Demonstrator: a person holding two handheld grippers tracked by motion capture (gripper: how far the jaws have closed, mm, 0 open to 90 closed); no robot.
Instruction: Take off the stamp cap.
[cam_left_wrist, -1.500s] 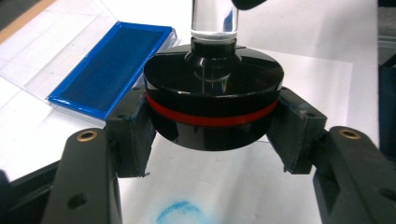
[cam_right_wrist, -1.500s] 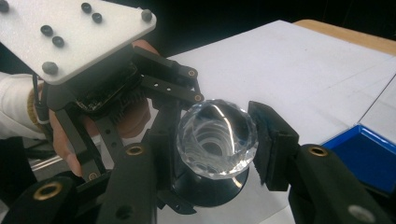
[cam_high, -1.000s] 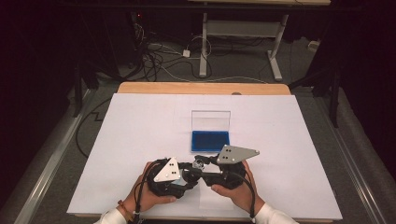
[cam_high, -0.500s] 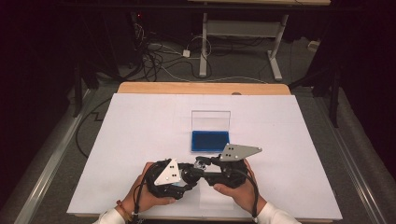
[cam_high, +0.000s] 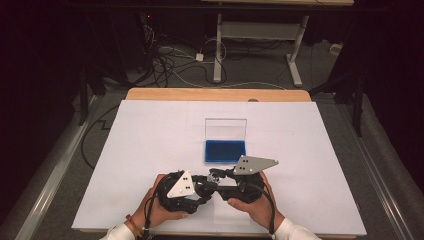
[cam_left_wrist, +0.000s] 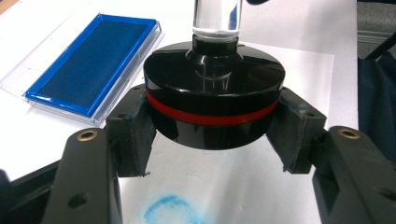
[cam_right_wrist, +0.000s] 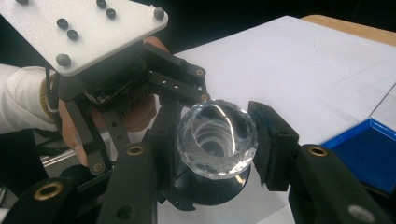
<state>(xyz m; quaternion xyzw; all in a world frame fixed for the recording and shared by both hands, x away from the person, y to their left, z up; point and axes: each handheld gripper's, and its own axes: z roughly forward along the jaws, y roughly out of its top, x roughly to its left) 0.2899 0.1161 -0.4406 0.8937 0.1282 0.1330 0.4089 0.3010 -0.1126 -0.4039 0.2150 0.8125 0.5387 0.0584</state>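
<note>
A stamp with a round black base (cam_left_wrist: 215, 98), a red band and a clear faceted knob (cam_right_wrist: 217, 140) hangs just above a white sheet. My left gripper (cam_left_wrist: 214, 137) is shut on the black base, one pad on each side. My right gripper (cam_right_wrist: 218, 142) is shut on the clear knob. In the high view both grippers meet at the stamp (cam_high: 215, 176) near the table's front edge, the left gripper (cam_high: 200, 187) at the left, the right gripper (cam_high: 223, 180) at the right. A faint blue print (cam_left_wrist: 168, 212) marks the sheet under the stamp.
An open blue ink pad (cam_high: 225, 150) in a clear case lies just beyond the grippers, its lid (cam_high: 226, 128) standing upright behind it. The white table top (cam_high: 150, 140) ends at a wooden far edge (cam_high: 215, 94). Cables and table legs lie on the floor beyond.
</note>
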